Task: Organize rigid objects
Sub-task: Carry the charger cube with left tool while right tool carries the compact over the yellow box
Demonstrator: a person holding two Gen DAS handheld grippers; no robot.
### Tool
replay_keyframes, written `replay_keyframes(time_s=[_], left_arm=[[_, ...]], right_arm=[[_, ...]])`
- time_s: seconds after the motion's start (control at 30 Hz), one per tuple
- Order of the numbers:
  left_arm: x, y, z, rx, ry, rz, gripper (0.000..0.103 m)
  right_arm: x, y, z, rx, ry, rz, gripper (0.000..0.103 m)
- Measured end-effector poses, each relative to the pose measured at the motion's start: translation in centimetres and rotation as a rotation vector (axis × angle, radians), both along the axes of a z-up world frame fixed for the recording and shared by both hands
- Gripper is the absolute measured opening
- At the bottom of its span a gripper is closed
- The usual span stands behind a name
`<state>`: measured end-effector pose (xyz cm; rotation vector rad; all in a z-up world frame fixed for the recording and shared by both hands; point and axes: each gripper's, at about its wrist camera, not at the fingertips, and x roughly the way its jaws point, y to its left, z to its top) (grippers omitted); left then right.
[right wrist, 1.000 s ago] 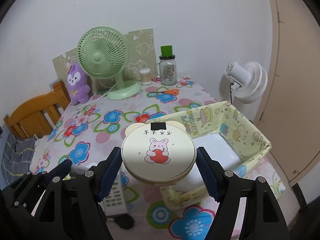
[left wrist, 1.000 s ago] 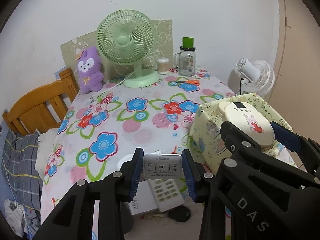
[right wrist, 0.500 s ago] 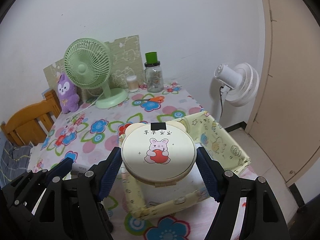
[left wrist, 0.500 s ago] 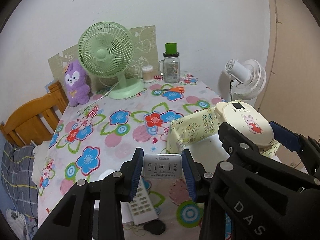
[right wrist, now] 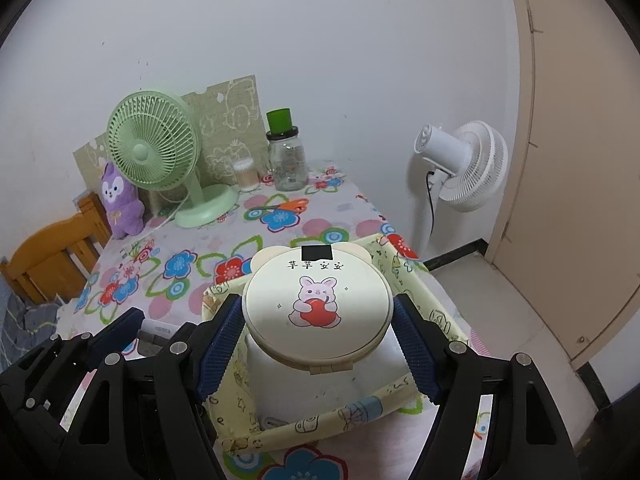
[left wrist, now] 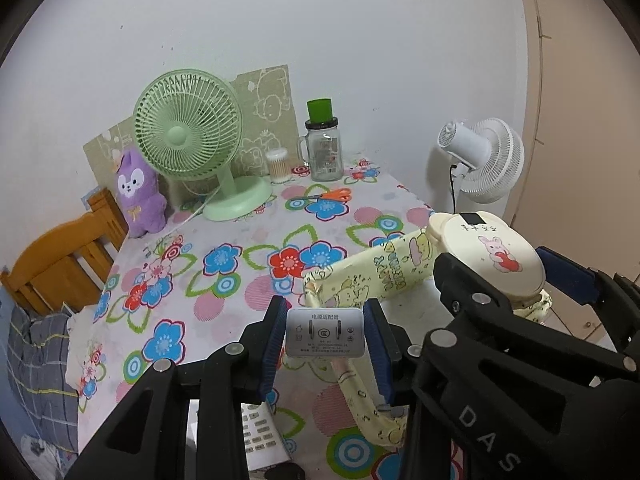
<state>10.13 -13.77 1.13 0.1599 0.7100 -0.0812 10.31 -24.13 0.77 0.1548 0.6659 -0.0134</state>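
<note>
A white power adapter [left wrist: 325,336] is clamped between the blue pads of my left gripper [left wrist: 324,320], which is shut on it above the flowered table [left wrist: 224,288]. My right gripper [right wrist: 316,320] is shut on a round cream case [right wrist: 318,308] with a rabbit picture, held flat over a yellow printed fabric basket [right wrist: 420,288] at the table's right edge. In the left wrist view the same case [left wrist: 484,248] and the right gripper [left wrist: 512,276] sit to the right, just above the basket [left wrist: 372,276]. The basket's white floor shows under the case.
At the back stand a green desk fan [left wrist: 188,148], a purple plush [left wrist: 138,196], a swab jar [left wrist: 279,165] and a green-lidded glass jar [left wrist: 323,152]. Orange scissors [left wrist: 328,196] lie nearby. A remote [left wrist: 260,436] lies under my left gripper. A wooden chair [left wrist: 60,256] is left; a white floor fan [right wrist: 460,168] is right.
Both grippers have carried their loads to the right across the table. The basket now lies right under the case and close beside the adapter; the remote has slid toward the lower left.
</note>
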Motion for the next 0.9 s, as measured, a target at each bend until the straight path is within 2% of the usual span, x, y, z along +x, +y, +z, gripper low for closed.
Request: replay_keyframes(time_s=[0.4, 0.9], left_arm=[[1.9, -2.3, -0.3, -0.012, 0.015, -0.051, 0.040], [5.0, -4.2, -2.6, -0.012, 0.094, -0.093, 0.040]], right_arm=[[1.2, -2.1, 0.1, 0.003, 0.011, -0.040, 0.077], [4.3, -3.9, -2.5, 0.007, 0.084, -0.067, 0.077]])
